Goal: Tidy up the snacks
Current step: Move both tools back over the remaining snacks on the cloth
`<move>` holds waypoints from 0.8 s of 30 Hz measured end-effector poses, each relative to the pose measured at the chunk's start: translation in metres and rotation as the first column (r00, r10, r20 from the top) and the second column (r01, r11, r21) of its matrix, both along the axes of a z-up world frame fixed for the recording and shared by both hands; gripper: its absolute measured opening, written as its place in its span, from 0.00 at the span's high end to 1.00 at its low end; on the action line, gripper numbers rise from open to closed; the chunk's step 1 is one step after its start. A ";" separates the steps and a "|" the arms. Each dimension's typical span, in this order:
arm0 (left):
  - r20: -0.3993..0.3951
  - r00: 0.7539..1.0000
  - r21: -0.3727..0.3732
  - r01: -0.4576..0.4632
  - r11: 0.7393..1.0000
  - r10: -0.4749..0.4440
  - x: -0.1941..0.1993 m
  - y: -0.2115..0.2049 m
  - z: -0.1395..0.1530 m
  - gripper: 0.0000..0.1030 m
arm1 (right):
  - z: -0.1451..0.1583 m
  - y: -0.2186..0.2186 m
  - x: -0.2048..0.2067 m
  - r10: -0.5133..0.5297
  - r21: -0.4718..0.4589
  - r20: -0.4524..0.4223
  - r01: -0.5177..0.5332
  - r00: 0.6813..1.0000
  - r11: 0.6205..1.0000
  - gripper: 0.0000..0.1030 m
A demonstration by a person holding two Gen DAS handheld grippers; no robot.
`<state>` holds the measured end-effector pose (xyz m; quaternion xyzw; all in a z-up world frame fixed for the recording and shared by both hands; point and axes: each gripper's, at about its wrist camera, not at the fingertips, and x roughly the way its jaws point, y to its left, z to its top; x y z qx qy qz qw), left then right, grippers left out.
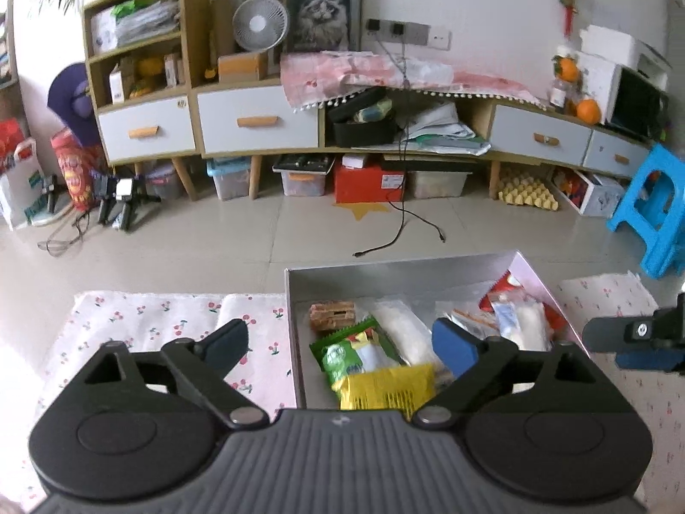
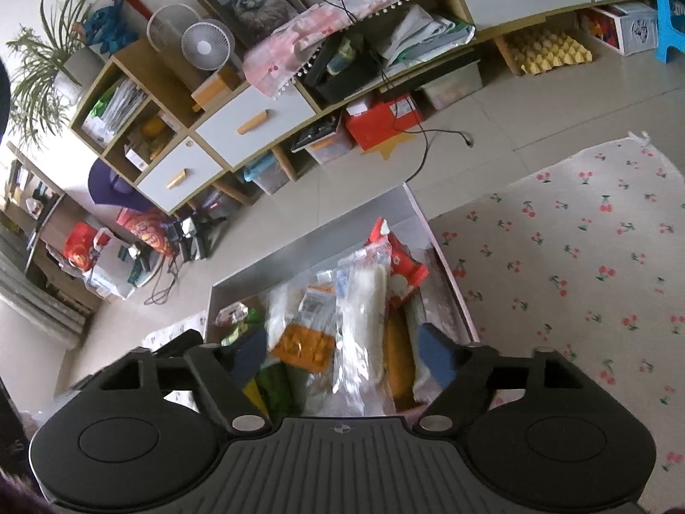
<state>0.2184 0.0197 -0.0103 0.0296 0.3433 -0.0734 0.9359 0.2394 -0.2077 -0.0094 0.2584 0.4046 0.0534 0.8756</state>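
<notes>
With both tools spread wide and nothing between the pads, I read this as a release step: snacks are in the box, both hands free. My left gripper (image 1: 340,345) hangs over the near-left part of the grey box (image 1: 385,272); its left finger sits outside the box wall over the cherry-print cloth (image 1: 171,312), its right finger over the contents. Just ahead of that tool lie a green snack packet (image 1: 346,353) and a yellow packet (image 1: 385,387), the yellow one closest to me, partly overlapping the green. Beyond them is a brown wafer-like bar (image 1: 333,316), and a clear white-filled bag (image 1: 402,334) lies just right of the green packet.

My right gripper (image 2: 344,355) is likewise agape over the right half of the same box, empty. Between and ahead of its fingers: a long clear bag (image 2: 364,312), an orange-labelled packet (image 2: 304,345) left of it, and a red packet (image 2: 398,257) propped at the far end. Motion blur here, so I can't say whether that clear bag lies flat or leans on its neighbours; probably leaning.

No loose snacks show on the cloth in either view, so I judge the task near its end. Next move calls for lifting both tools clear of the box, then checking outside for leftovers; if tidying inside, close on the red packet and lay it flat.
</notes>
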 end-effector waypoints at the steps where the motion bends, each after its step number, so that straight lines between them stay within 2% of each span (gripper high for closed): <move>1: 0.007 1.000 0.014 0.013 1.000 -0.013 -0.005 -0.002 0.002 0.08 | 0.002 0.000 -0.005 0.002 -0.011 0.003 -0.002 1.000 1.000 0.19; 4: 0.017 0.999 0.036 0.034 0.999 -0.035 -0.019 -0.005 0.005 0.04 | 0.006 -0.001 -0.019 0.009 -0.045 0.002 -0.009 1.000 0.999 0.18; 8: 0.001 0.999 0.008 0.050 0.999 -0.050 -0.035 -0.007 0.007 0.01 | 0.011 -0.004 -0.037 0.010 -0.066 -0.005 -0.011 1.000 0.998 0.14; 24: -0.049 0.992 -0.049 0.114 0.992 -0.117 -0.096 -0.015 -0.002 0.01 | 0.019 -0.011 -0.111 0.060 -0.229 -0.008 -0.060 0.998 0.971 0.12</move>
